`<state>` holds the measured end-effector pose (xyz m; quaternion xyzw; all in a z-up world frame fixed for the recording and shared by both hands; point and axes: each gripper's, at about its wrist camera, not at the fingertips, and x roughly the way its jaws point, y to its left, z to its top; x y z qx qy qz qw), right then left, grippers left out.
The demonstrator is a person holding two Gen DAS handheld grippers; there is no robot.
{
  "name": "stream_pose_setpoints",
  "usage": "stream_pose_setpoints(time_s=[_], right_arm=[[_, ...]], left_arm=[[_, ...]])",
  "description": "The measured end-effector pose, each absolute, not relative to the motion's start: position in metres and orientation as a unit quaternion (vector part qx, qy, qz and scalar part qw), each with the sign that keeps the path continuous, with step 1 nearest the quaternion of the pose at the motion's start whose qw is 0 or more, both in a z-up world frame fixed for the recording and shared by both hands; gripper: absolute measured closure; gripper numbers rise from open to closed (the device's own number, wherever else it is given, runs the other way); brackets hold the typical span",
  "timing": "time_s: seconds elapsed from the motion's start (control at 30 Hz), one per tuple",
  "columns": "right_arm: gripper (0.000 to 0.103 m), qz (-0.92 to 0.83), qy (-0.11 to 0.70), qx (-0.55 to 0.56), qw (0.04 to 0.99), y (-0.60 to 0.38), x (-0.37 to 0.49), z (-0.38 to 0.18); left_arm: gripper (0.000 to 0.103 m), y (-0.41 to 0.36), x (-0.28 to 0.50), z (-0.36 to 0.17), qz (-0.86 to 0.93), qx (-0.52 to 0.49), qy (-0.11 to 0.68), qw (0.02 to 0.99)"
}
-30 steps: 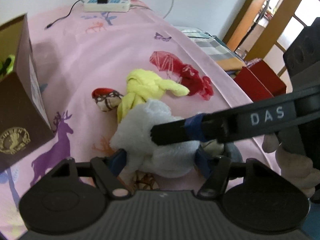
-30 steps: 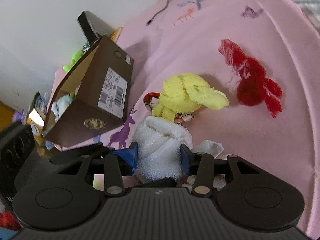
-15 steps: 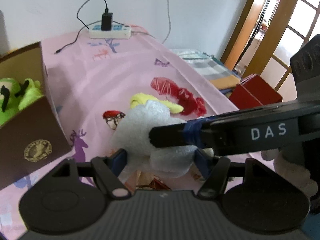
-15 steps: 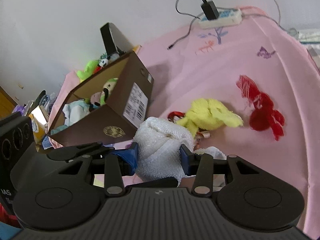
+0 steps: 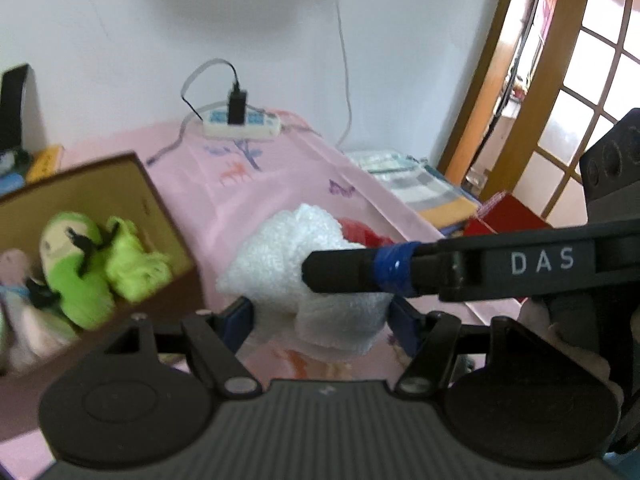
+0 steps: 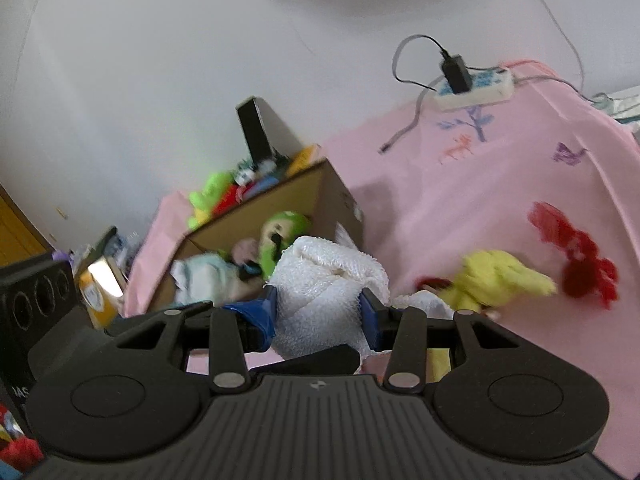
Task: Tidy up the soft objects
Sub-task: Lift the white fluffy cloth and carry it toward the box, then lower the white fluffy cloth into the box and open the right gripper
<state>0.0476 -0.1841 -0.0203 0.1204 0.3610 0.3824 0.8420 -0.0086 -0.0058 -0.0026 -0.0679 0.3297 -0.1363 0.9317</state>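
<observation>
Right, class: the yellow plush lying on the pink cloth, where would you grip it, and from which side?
Grip the yellow plush across its thick middle, coming down from above. It lies flat on the pink cloth, with the red toy close beside it, so a side approach looks crowded. Motion blur hides finer shape.

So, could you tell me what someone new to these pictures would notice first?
Probably the white towel bundle, front and centre, gripped by both the left claw and the right claw above the pink tablecloth. Next, the brown cardboard box at left, holding a bright green plush. On the cloth to the right lie a yellow soft toy and a red one.
</observation>
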Motion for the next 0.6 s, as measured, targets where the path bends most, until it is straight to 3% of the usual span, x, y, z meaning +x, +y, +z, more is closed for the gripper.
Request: stream_pose_setpoints(time_s=[0.6], right_arm=[[0.075, 0.394, 0.294, 0.087, 0.867, -0.079, 0.073, -0.012]], left_arm=[[0.035, 0.090, 0.026, 0.014, -0.087, -0.055, 0.292, 0.951]])
